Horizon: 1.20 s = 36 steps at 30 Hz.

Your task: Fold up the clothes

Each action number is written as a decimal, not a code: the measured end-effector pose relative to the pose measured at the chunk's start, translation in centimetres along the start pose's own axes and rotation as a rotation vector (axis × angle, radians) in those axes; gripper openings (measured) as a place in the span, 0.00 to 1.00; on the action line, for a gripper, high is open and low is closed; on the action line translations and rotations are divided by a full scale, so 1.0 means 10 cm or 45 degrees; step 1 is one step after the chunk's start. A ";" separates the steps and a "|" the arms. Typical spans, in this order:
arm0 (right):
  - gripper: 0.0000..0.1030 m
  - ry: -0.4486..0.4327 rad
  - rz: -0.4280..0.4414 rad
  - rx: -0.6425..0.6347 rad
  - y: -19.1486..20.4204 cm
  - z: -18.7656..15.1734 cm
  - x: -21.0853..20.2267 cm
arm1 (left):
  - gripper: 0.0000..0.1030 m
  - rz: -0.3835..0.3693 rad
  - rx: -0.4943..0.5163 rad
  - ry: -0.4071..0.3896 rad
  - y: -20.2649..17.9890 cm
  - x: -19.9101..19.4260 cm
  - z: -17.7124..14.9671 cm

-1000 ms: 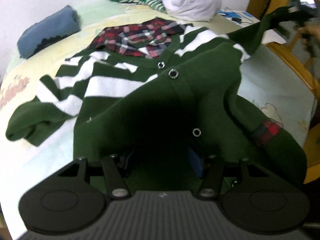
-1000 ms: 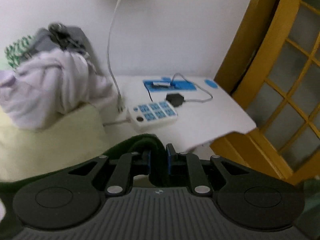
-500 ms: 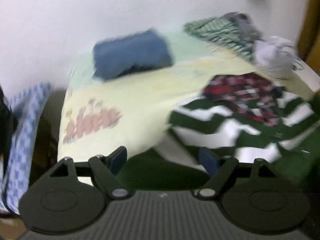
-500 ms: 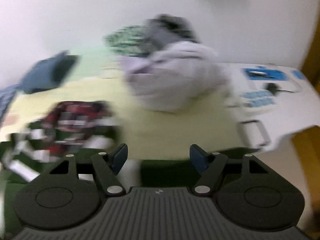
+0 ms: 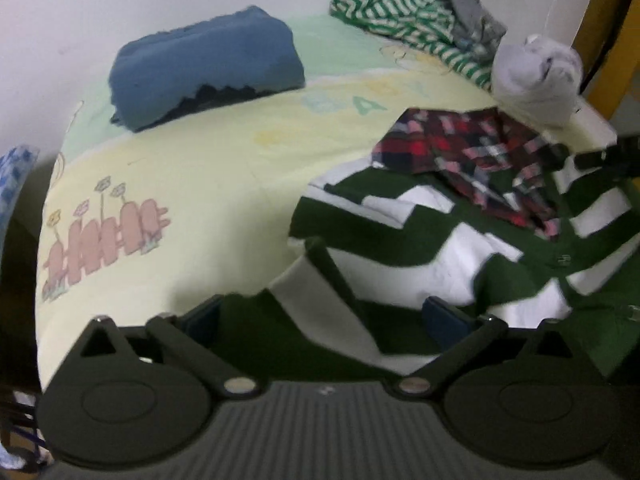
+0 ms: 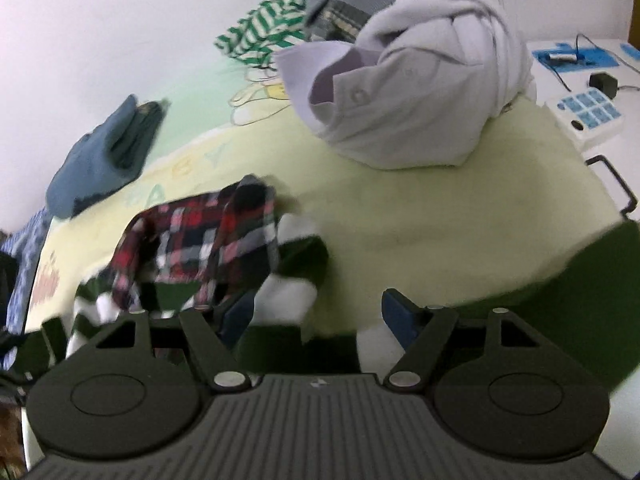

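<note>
A dark green cardigan with white stripes point(image 5: 460, 248) lies spread on the pale yellow bed sheet point(image 5: 200, 168), its red plaid collar point(image 5: 472, 152) at the top. My left gripper point(image 5: 324, 316) hangs over the striped sleeve end. Its jaws are opening, the cloth lies between them and the pads do not press on it. In the right wrist view the plaid collar point(image 6: 208, 240) and a striped shoulder point(image 6: 288, 300) sit just ahead. My right gripper point(image 6: 320, 316) is opening too, with green and white cloth under the gap and untouched. The other green sleeve point(image 6: 592, 280) trails off to the right.
A folded blue garment point(image 5: 208, 72) rests near the wall. A crumpled lavender shirt point(image 6: 420, 80), a green striped top point(image 5: 400, 20) and a grey garment point(image 5: 472, 12) are heaped at the back. A power strip point(image 6: 592, 116) sits on the white side table point(image 6: 580, 60).
Both grippers have let go of the cardigan and spread their jaws. The left one swung left to the sleeve end. The right one turned from the side table down toward the bed.
</note>
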State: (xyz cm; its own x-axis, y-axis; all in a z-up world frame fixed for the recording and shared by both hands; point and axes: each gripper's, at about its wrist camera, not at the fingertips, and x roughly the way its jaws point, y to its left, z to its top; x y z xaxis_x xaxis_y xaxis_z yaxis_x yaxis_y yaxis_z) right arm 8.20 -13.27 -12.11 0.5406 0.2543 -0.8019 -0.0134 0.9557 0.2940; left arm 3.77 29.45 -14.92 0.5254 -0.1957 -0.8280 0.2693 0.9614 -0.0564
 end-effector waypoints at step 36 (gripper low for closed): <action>0.38 -0.152 0.203 -0.229 0.73 0.65 0.84 | 0.16 0.478 -0.275 -0.150 0.26 -0.29 0.36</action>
State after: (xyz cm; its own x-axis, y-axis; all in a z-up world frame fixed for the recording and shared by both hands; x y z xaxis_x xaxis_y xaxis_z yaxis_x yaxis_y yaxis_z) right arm 18.17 -5.16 -13.33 0.6150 0.3949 -0.6826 -0.2502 0.9186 0.3060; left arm 5.84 31.82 -10.67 0.6462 0.1658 -0.7449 -0.1255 0.9859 0.1105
